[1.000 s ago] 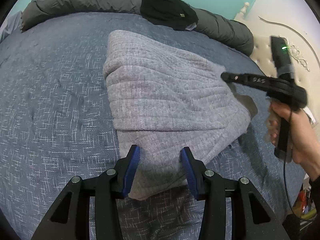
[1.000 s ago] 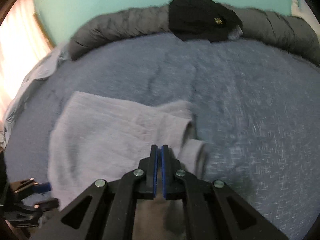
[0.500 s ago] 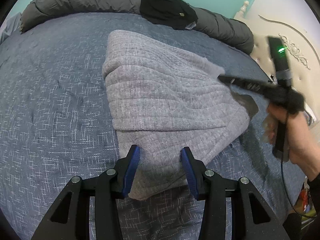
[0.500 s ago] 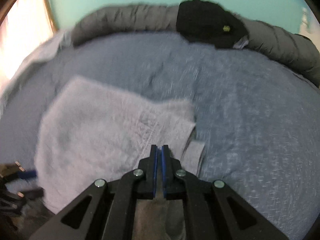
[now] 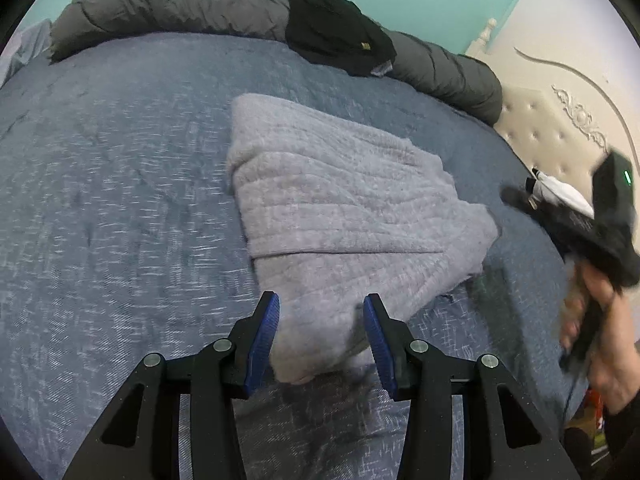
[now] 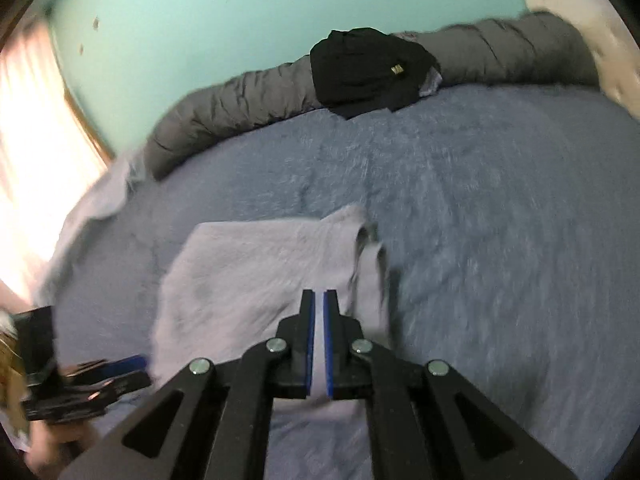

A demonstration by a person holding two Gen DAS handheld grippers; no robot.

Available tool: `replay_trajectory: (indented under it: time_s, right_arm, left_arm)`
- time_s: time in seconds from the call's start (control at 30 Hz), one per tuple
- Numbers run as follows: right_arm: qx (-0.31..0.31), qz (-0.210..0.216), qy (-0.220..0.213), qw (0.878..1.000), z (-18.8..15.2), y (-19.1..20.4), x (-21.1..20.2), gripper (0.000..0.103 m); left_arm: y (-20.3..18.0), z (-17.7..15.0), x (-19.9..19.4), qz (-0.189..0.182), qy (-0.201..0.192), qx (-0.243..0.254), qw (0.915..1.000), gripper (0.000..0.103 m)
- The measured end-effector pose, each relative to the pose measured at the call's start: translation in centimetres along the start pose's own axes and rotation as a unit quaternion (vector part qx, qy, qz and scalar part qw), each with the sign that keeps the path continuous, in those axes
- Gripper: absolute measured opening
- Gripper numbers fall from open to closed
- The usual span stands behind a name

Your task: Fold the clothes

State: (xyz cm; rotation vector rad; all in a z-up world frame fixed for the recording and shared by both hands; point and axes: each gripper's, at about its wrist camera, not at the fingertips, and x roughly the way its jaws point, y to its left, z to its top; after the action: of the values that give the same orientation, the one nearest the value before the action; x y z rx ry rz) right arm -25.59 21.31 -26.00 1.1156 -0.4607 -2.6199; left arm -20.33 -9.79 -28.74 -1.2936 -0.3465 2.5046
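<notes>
Folded grey sweater (image 5: 344, 216) flat on blue bed (image 5: 120, 200). Left tool (image 5: 320, 320) spread wide, straddling near sweater corner. Right tool (image 6: 319, 320) clenched to a narrow slit, empty, above sweater's right edge.

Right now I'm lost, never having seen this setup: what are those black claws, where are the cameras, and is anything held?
No robot: a person carries a hand-held two-finger gripper in each hand, each with a fisheye camera looking along its fingers. One picture looks past the left gripper, open around the near corner of a folded grey sweater lying on the blue bedspread. The other looks past the right gripper, nearly shut above the sweater, gripping nothing visible. A black garment lies on the grey duvet roll.
</notes>
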Motion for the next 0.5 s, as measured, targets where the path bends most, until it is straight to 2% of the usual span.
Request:
replay_trajectory:
  time_s: [0.2, 0.23, 0.27, 0.33, 0.4, 0.5]
  right_arm:
    - [0.056, 0.058, 0.030, 0.996, -4.4, 2.8, 0.6, 0.009]
    - [0.066, 0.067, 0.035, 0.995, -5.2, 3.2, 0.7, 0.016]
    - [0.075, 0.077, 0.040, 0.993, -5.9, 3.7, 0.8, 0.030]
    - [0.094, 0.096, 0.051, 0.990, -7.4, 4.6, 1.0, 0.050]
    - [0.112, 0.115, 0.061, 0.985, -8.9, 5.5, 1.2, 0.052]
    - [0.108, 0.107, 0.077, 0.985, -9.3, 7.3, 3.1, 0.059]
  left_arm:
    - [3.1, -1.2, -2.8, 0.021, -0.022, -0.036, 0.9989, 0.047]
    - [3.7, -1.4, -3.3, 0.025, -0.025, -0.042, 0.9985, 0.047]
    - [4.2, -1.7, -3.6, 0.026, -0.026, -0.046, 0.9982, 0.047]
    - [5.2, -2.2, -4.1, 0.028, -0.026, -0.054, 0.9978, 0.047]
    - [6.1, -2.6, -4.5, 0.029, -0.025, -0.060, 0.9974, 0.047]
    - [6.9, -2.8, -4.8, 0.026, -0.024, -0.066, 0.9972, 0.047]
